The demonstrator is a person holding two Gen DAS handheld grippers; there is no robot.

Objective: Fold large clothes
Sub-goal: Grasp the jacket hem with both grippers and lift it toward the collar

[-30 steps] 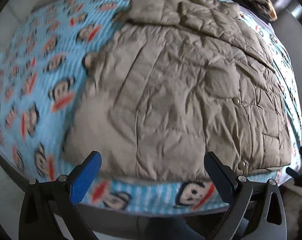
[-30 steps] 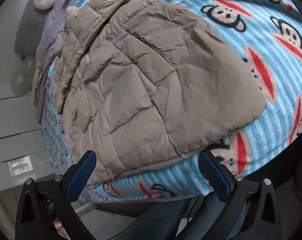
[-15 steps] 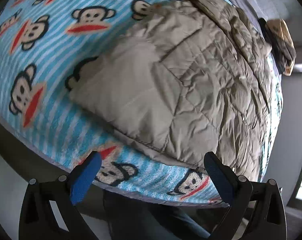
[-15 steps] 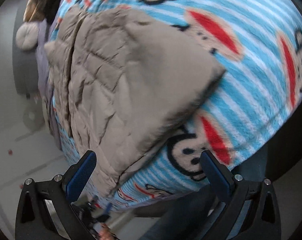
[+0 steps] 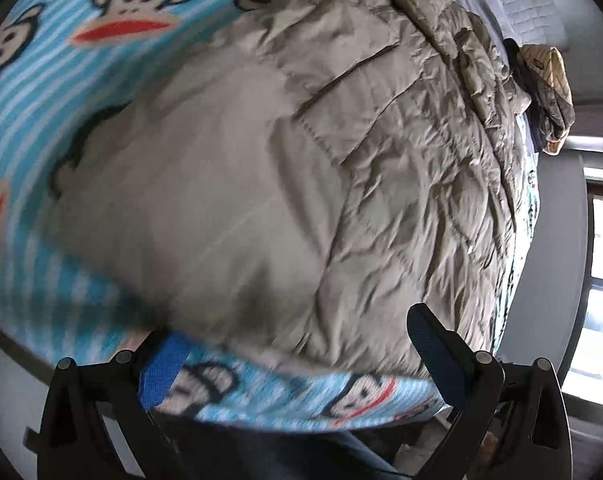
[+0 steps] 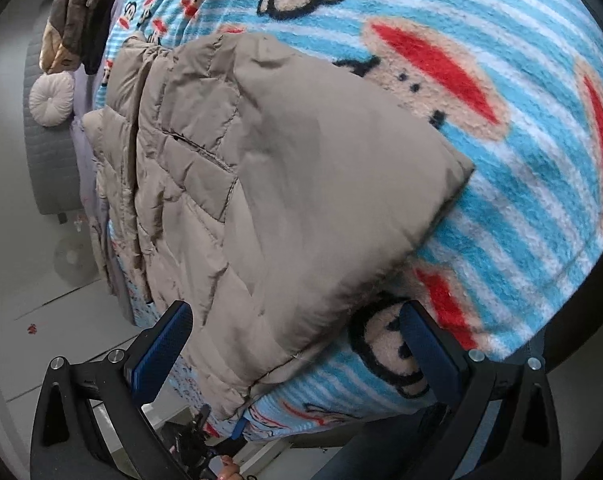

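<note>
A beige quilted puffer jacket [image 5: 285, 184] lies flat on a bed covered by a blue striped monkey-print blanket [image 5: 101, 40]. My left gripper [image 5: 297, 364] is open and empty, just above the jacket's near hem at its left corner. In the right wrist view the jacket [image 6: 261, 184] lies with its bottom right corner near the bed's edge on the blanket [image 6: 521, 140]. My right gripper [image 6: 297, 348] is open and empty, its fingers straddling the jacket's hem.
A pile of dark and tan clothes [image 5: 545, 92] lies at the bed's far end, also in the right wrist view [image 6: 77, 20]. A round white cushion [image 6: 51, 98] rests against a grey headboard [image 6: 49, 168]. A window [image 5: 601, 280] is at right.
Both grippers have come down close to the jacket's near hem, the left swinging to its left corner and the right to its right corner. Both stay open.
</note>
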